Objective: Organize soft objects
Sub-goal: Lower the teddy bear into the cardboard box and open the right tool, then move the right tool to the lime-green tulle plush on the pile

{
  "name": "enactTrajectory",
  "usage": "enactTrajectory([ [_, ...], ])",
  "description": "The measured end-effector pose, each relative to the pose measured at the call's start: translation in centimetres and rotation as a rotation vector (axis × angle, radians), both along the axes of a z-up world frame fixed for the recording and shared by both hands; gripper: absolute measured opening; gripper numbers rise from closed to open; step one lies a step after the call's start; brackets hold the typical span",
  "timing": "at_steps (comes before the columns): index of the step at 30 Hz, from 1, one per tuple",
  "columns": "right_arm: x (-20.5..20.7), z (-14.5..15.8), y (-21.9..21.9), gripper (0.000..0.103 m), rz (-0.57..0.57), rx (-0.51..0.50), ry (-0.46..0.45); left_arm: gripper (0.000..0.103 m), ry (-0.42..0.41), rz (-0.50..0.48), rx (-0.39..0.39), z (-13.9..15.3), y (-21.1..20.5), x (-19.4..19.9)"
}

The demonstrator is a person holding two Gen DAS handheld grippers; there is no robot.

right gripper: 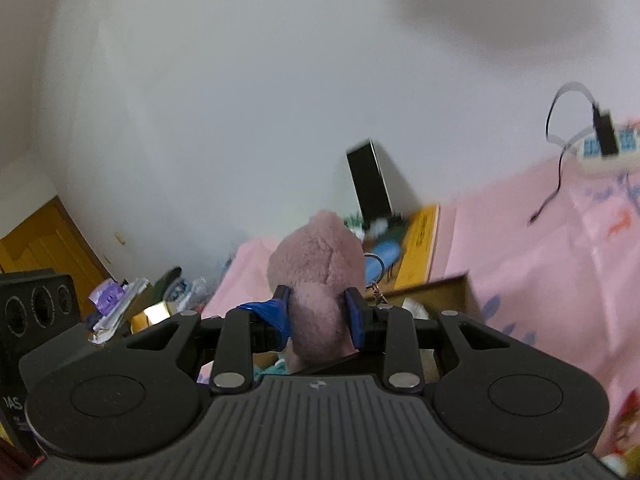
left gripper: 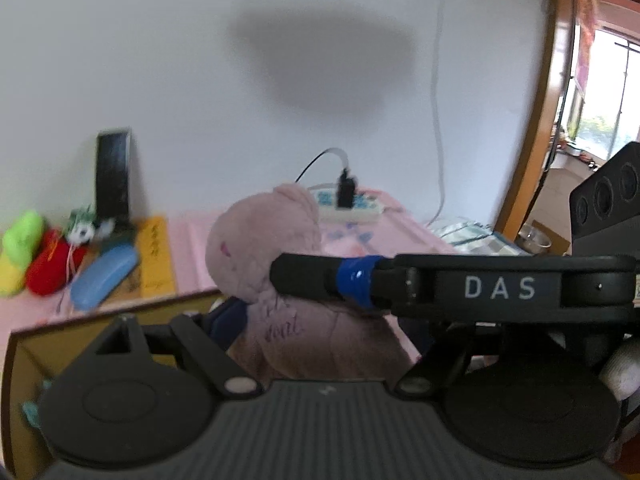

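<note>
A pink plush toy [right gripper: 316, 280] is held up in my right gripper [right gripper: 318, 312], whose blue-taped fingers [right gripper: 276, 312] are shut on its lower part. In the left wrist view the same plush toy [left gripper: 264, 248] hangs over a brown cardboard box [left gripper: 100, 320], with the right gripper's finger [left gripper: 320, 280] crossing it from the right. My left gripper's own fingertips are not visible; only its base shows at the bottom. Green [left gripper: 24, 236], red [left gripper: 52, 268] and yellow [left gripper: 8, 280] soft toys lie at far left on the pink cloth.
A pink cloth [left gripper: 400, 232] covers the surface. On it are a white power strip [left gripper: 348, 204] with a black plug, a blue case [left gripper: 104, 272], a yellow booklet [left gripper: 156, 256] and a black upright box [left gripper: 114, 176] against the wall. The cardboard box [right gripper: 436, 292] is open.
</note>
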State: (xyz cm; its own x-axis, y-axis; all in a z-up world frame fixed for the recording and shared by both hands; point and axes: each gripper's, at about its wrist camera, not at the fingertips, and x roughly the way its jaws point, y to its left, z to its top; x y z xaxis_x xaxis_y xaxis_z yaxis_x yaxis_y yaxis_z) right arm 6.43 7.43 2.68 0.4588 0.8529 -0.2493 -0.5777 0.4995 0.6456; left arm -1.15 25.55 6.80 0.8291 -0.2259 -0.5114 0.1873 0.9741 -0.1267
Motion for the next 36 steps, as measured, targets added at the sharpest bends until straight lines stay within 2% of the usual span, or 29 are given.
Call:
enactTrajectory([
  [5,0.5,-2.1,3.7,0.012,0.012,-0.058,0.113,0.079,0.100,0.028,-0.060,-2.6,3.4,0.9],
  [9,0.6,-3.5,5.9,0.012,0.010,-0.092,0.137,0.075,0.132,0.030,-0.080,-3.7,5.2,1.2],
  [15,0.5,-4.8,7.6,0.011,-0.002,-0.170,0.165,0.077,0.201,0.039,-0.108,-5.5,6.7,2.0],
  [22,-0.3,-4.7,6.8,0.013,-0.009,-0.188,0.148,0.078,0.197,0.030,-0.101,-5.9,5.9,0.9],
  [30,-1.8,-2.9,3.7,0.014,-0.100,-0.235,0.101,0.079,0.204,0.005,-0.087,-5.5,3.5,0.2],
  [36,-3.0,-2.2,1.7,0.014,-0.163,-0.268,0.089,0.079,0.180,-0.005,-0.043,-4.2,1.1,-0.9],
])
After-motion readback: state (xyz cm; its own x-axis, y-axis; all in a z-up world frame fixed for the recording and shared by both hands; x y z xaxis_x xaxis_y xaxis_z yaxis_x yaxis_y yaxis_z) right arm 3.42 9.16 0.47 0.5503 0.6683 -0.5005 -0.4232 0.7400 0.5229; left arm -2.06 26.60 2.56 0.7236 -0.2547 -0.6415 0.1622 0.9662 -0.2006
